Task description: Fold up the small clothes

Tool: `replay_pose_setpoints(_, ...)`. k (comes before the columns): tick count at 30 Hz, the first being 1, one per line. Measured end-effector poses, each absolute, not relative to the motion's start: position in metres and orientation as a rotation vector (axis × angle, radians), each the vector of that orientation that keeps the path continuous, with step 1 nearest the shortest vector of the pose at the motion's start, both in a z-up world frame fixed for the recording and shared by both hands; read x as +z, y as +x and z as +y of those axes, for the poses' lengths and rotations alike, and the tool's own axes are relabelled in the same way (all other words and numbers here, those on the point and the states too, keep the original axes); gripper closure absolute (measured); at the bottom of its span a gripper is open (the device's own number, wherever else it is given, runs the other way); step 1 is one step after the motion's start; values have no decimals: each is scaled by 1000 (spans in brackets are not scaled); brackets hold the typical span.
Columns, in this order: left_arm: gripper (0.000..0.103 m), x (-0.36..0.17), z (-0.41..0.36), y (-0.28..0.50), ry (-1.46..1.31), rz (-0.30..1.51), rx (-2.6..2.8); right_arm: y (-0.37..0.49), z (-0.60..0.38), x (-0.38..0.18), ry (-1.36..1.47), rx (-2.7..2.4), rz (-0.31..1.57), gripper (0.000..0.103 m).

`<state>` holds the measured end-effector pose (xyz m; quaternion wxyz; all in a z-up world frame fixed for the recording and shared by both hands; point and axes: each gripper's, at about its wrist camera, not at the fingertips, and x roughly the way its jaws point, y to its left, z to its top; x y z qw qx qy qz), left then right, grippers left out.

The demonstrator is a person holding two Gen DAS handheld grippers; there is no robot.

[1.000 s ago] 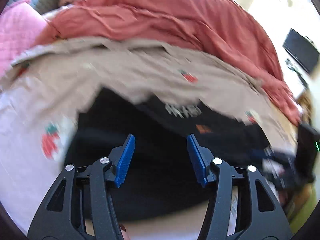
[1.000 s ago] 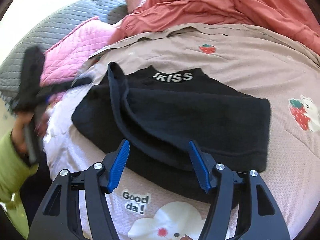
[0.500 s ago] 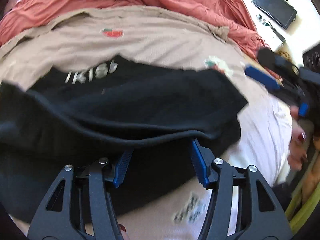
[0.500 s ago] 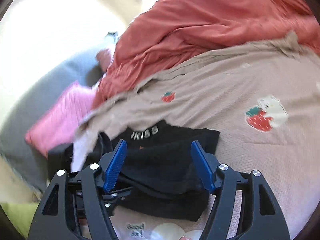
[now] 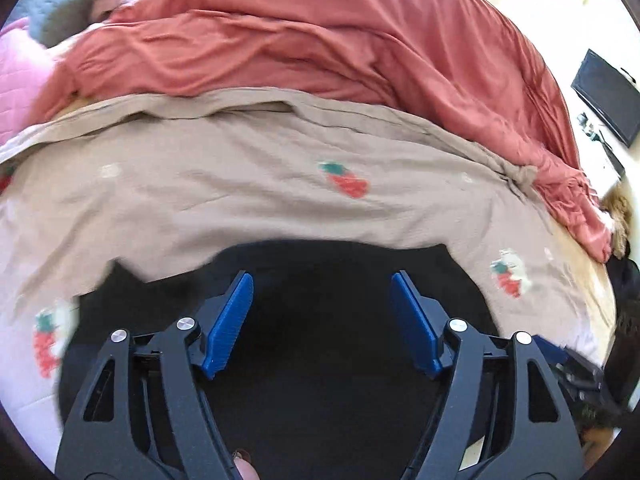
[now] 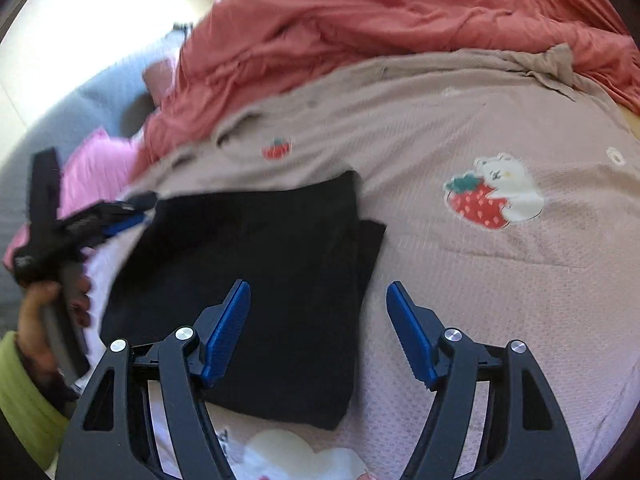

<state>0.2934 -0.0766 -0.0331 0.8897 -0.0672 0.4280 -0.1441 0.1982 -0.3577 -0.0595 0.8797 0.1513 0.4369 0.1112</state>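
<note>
Garment point(image 6: 256, 280) lies folded beneath both open jaws.

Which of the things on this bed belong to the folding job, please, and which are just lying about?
Part of the job: black garment; left gripper; right gripper, both open.

Lying about: red blanket; pink pillow; strawberry-print bedspread, the folding surface.

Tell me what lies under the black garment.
The black garment lies folded on the strawberry-print bedspread. A white cartoon print shows at its near edge; whatever is beneath the fabric is hidden.
</note>
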Motion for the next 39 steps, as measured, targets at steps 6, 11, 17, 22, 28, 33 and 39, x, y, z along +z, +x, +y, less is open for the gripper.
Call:
replay_pose_setpoints(6, 32, -51, 26, 231, -184, 847, -100, 202, -354, -78, 351, 247, 963, 33)
replay_pose_setpoints(11, 31, -88, 88, 206, -353, 939, -7, 205, -352, -89, 375, 249, 976, 36)
replay_pose_setpoints(17, 33, -107, 81, 213, -398, 1002, -77, 204, -345, -92, 323, 235, 938, 46)
replay_pose_setpoints(22, 47, -108, 69, 220, -349, 1021, -64, 205, -344, -96, 309, 234, 919, 57)
replay_pose_setpoints(28, 79, -106, 75, 209, -359, 1022, -99, 205, -350, -97, 347, 235, 913, 91)
replay_pose_setpoints(33, 92, -87, 80, 192, -368, 983, -139, 191, -358, -84, 455, 268, 864, 95)
replay_pose_setpoints(39, 93, -77, 85, 175, -360, 950, -186, 166, -352, -63, 406, 242, 859, 95)
